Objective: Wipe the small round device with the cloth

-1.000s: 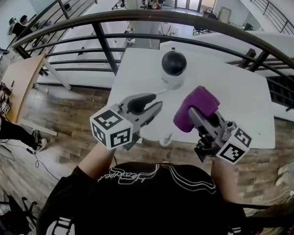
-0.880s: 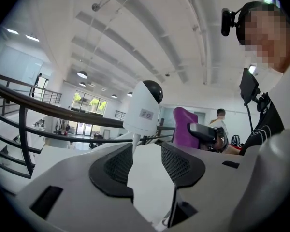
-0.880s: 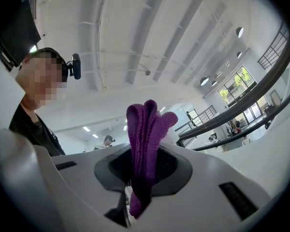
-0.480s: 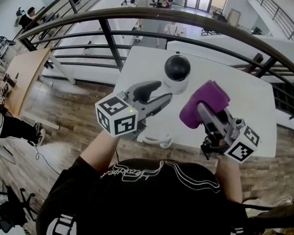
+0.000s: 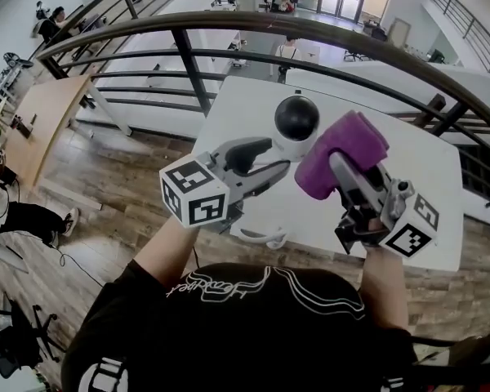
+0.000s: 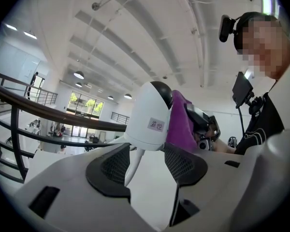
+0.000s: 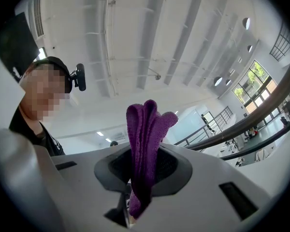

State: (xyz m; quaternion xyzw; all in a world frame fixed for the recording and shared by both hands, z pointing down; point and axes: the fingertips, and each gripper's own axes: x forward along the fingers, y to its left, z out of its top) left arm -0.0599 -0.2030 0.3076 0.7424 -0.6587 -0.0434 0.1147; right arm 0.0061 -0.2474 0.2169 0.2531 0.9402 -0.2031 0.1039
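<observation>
Two claws are up over the white counter [image 5: 420, 166], one in each of your hands. Your left claw [image 5: 279, 156] is let go and wide. Its jaws have just been opening, and they squeeze nothing. The device [image 5: 296, 119] stands on the counter right at the tips of that claw. It has a white body and a round black top. In the left claw's view its white base sits in line with the gap. I cannot tell if the pads touch the base. A white cord [image 5: 258, 236] comes down from the device and loops at the near edge of the counter. Your right claw [image 7: 144, 167] is clenched on the purple cloth [image 5: 343, 147]. The cloth is folded and sticks out past the tips. It is right next to the device, on your right side of it. I cannot tell if the two touch. A dark rail [image 5: 229, 29] curves past the far side of the counter.
</observation>
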